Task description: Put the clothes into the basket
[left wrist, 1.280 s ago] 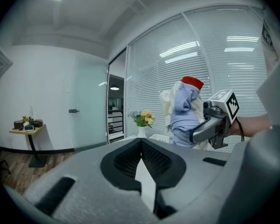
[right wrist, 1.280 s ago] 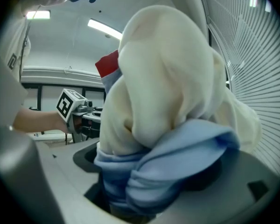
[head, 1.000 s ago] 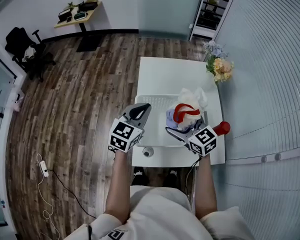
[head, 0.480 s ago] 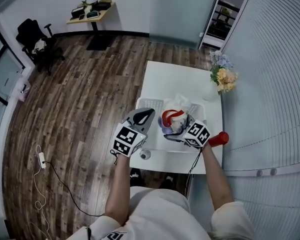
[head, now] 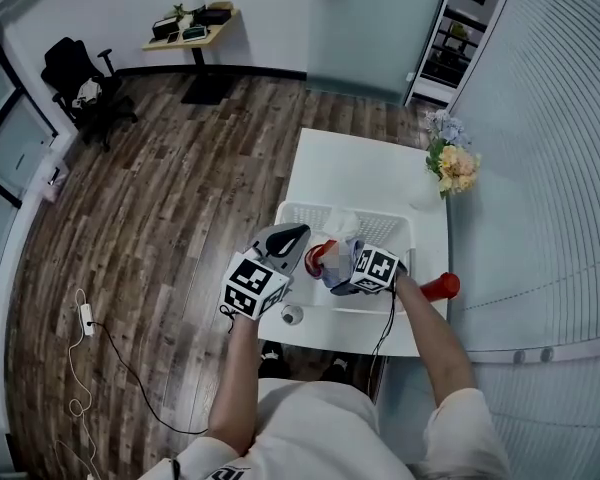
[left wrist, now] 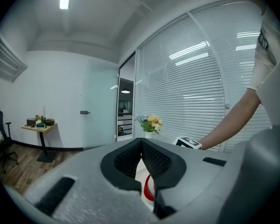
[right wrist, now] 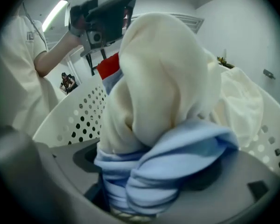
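While the right gripper (head: 338,271) clamps the clothes bundle (right wrist: 163,101), we release only below the basket (head: 398,226) rim; left gripper (head: 288,236) closed, empty.

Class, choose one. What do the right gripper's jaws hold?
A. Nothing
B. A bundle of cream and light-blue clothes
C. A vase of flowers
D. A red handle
B: the right gripper view shows the right gripper with its jaws closed on the bundle of clothes, cream above light blue, next to the perforated wall of the basket.
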`<state>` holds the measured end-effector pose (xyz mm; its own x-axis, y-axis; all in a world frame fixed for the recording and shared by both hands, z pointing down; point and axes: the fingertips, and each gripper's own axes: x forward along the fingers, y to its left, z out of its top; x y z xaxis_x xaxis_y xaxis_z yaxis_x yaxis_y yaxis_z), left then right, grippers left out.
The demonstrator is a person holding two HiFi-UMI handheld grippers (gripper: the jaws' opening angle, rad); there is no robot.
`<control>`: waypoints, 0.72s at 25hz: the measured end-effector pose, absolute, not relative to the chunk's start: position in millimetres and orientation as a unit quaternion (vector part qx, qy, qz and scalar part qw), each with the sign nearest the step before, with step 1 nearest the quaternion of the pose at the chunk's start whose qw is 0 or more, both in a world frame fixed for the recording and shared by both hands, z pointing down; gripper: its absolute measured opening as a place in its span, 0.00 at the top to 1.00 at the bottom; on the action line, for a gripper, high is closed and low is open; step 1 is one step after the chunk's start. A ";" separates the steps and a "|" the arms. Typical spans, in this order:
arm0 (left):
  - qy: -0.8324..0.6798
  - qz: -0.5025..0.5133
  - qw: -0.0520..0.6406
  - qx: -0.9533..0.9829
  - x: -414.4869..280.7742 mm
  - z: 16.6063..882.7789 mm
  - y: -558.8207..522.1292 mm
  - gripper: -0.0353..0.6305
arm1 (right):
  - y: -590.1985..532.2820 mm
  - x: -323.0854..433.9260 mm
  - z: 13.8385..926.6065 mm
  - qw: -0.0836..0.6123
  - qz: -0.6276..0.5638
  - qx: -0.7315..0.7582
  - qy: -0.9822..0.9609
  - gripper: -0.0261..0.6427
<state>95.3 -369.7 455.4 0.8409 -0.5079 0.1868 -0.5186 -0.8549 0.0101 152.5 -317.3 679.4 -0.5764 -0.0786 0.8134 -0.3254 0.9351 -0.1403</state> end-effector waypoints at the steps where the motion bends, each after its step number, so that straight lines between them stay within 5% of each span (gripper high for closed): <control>1: -0.269 0.090 0.029 0.958 95.2 456.2 -369.8 0.93 | -317.1 153.1 684.7 0.451 0.142 0.110 -0.874 0.26; 18: -0.270 0.095 0.032 0.958 108.5 462.0 -375.4 0.93 | -322.8 176.4 729.2 0.572 0.130 0.109 -0.803 0.25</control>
